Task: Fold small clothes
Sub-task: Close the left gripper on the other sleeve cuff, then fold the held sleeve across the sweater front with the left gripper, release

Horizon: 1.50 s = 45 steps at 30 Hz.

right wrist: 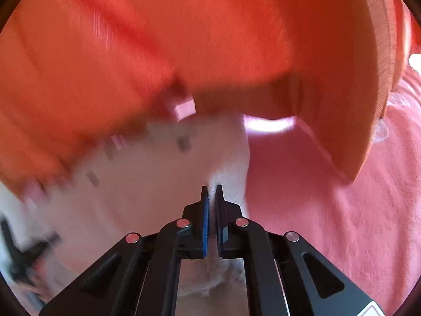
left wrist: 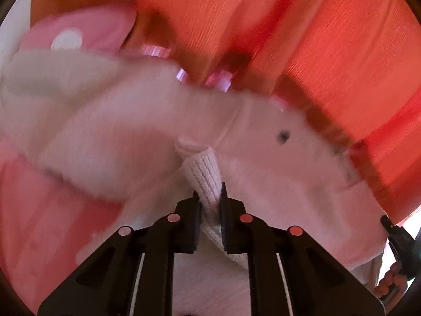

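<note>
A small white fleecy garment [left wrist: 136, 121] with dark and pink spots hangs stretched between both grippers; both views are motion-blurred. My left gripper [left wrist: 209, 193] is shut on its ribbed white cuff [left wrist: 201, 173]. My right gripper [right wrist: 212, 192] is shut on an edge of the same white garment [right wrist: 147, 184]. The right gripper [left wrist: 398, 239] and the hand holding it show at the far right of the left wrist view. A dark blur at the lower left of the right wrist view may be the left gripper.
A pink fleecy blanket [right wrist: 342, 210] lies under the garment. An orange wooden panel [right wrist: 210, 39] fills the background in both views. A pink item with a white dot [left wrist: 79, 31] lies at the upper left.
</note>
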Available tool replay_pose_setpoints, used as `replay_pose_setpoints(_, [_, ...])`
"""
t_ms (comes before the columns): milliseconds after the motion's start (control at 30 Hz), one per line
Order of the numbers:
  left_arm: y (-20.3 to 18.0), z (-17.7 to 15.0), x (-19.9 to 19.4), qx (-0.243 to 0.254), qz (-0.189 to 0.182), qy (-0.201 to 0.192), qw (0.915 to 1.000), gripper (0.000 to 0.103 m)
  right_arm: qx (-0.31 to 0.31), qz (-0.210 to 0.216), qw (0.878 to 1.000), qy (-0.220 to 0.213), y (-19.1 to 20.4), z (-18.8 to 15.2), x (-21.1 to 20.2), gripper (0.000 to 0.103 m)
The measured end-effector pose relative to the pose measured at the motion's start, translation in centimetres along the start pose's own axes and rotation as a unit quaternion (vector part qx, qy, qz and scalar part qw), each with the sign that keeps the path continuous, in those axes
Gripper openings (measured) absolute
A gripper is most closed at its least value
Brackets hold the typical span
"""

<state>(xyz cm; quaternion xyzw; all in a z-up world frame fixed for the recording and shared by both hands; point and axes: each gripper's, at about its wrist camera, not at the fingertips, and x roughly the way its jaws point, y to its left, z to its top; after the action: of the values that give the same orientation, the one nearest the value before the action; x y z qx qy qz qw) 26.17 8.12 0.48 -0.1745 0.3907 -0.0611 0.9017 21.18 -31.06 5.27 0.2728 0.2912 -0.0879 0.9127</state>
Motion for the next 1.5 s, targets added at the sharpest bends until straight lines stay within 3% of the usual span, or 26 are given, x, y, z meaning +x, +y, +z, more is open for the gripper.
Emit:
replay_pose_setpoints(33, [-0.3,0.4,-0.6,0.002,-0.006,-0.016,0.9999,0.011,0.012,0.002,1.0,-0.021,-0.7,0.5,-1.0,0.004])
replay_pose_setpoints(100, [-0.8,0.8,-1.0,0.007,-0.021,-0.028,0.9994,0.012,0.008,-0.035,0.999,-0.032,-1.8,0.2,-1.0,0.004])
replay_pose_setpoints(233, [-1.0,-1.3,2.3,0.031,0.001,0.025,0.9992,0.013,-0.004,-0.124,0.991,0.056,-4.3,-3.3,3.8,0.005])
replay_pose_setpoints(267, [-0.6,-2.0,3.5,0.029,0.011,0.041,0.9987,0.013,-0.001,-0.124,0.991,0.052,-4.1,-3.2,3.7,0.005])
replay_pose_setpoints(433, [-0.6,-1.4,2.1,0.022,-0.002,0.014,0.9996,0.015,0.004,-0.099,0.995,0.0,-1.1,-1.9,0.6,0.007])
replay_pose_setpoints(500, [-0.6,-1.7,2.7,0.03,0.008,0.027,0.9991,0.016,-0.01,-0.098,0.995,0.016,-0.5,-2.3,1.0,0.007])
replay_pose_setpoints(600, [0.2,-2.5,2.9,0.026,0.011,0.032,0.9991,0.017,-0.061,-0.143,0.985,0.076,-0.9,-4.9,3.8,0.006])
replay_pose_setpoints(633, [0.1,-2.5,2.6,0.028,0.014,0.036,0.9989,0.017,-0.072,-0.149,0.985,0.055,-0.6,-5.2,2.9,0.004])
replay_pose_setpoints(700, [0.2,-2.1,1.5,0.022,0.011,0.029,0.9993,0.024,-0.072,-0.169,0.981,0.058,0.6,-4.6,1.7,0.009])
replay_pose_setpoints(733, [0.7,-1.8,0.2,0.011,0.003,0.014,0.9998,0.026,-0.058,-0.153,0.986,0.04,1.7,-4.2,-0.2,0.016])
replay_pose_setpoints(767, [1.2,-1.4,-0.6,0.001,0.004,0.004,1.0,0.034,-0.048,-0.14,0.988,0.032,2.3,-4.1,-1.2,0.016])
replay_pose_setpoints(867, [5.3,0.2,-4.0,-0.091,0.004,-0.03,0.9954,0.062,-0.026,-0.067,0.997,0.032,5.3,-5.4,-5.1,0.018])
replay_pose_setpoints(967, [11.1,1.7,-6.3,-0.172,0.002,-0.039,0.9842,0.07,-0.068,-0.034,0.996,0.04,8.6,-8.6,-7.2,0.033])
replay_pose_setpoints(1067, [17.5,3.6,-7.8,-0.203,0.067,-0.051,0.9755,0.07,-0.122,-0.032,0.99,0.056,10.3,-11.0,-8.2,0.041])
replay_pose_setpoints(1167, [23.7,5.5,-8.8,-0.245,0.13,-0.07,0.9583,0.07,-0.163,-0.034,0.984,0.066,12.2,-12.6,-6.6,0.042])
replay_pose_setpoints(1267, [28.6,6.9,-8.2,-0.288,0.144,-0.065,0.9446,0.07,-0.172,-0.03,0.981,0.087,13.1,-13.3,-5.1,0.044])
replay_pose_setpoints(1433, [31.9,8.1,-4.6,-0.307,0.138,-0.032,0.9411,0.065,-0.19,-0.038,0.975,0.11,13.8,-14.7,-4.3,0.044])
replay_pose_setpoints(1500, [32.0,8.6,-4.4,-0.306,0.162,-0.051,0.9367,0.055,-0.195,-0.04,0.974,0.112,13.9,-14.9,-4.0,0.045])
